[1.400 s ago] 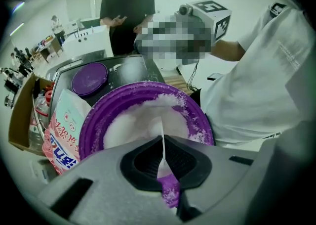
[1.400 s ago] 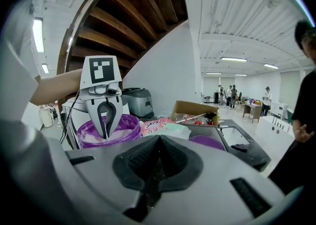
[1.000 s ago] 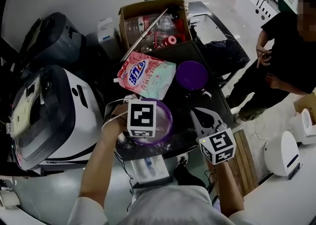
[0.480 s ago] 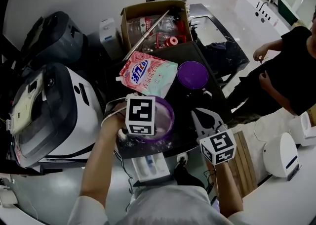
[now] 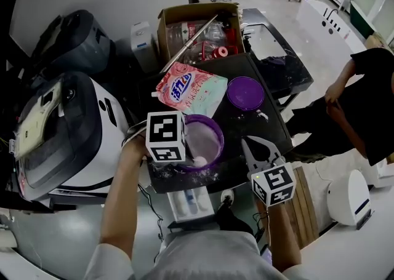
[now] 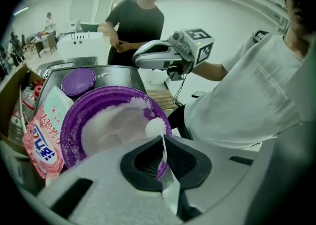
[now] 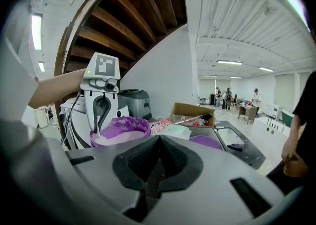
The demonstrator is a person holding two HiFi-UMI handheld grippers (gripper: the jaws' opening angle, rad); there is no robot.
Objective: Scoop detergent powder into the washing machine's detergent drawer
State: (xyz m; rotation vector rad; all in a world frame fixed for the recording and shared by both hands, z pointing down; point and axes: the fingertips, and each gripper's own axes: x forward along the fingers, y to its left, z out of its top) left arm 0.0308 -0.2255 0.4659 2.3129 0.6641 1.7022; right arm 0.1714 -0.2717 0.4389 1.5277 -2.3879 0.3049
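One heaped scoop [image 6: 161,162] in left gripper [image 6: 163,142]

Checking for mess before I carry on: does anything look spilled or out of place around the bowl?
Yes: white powder is scattered on the dark table just outside the purple bowl, along its near rim toward the person. The spoon held in the left gripper is heaped, so more may drop.

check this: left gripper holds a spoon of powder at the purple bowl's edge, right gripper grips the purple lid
The right gripper grips nothing: the right gripper view shows its fingers together and empty, the purple lid lying apart on the table. The left gripper does hold the spoon at the purple bowl's edge.
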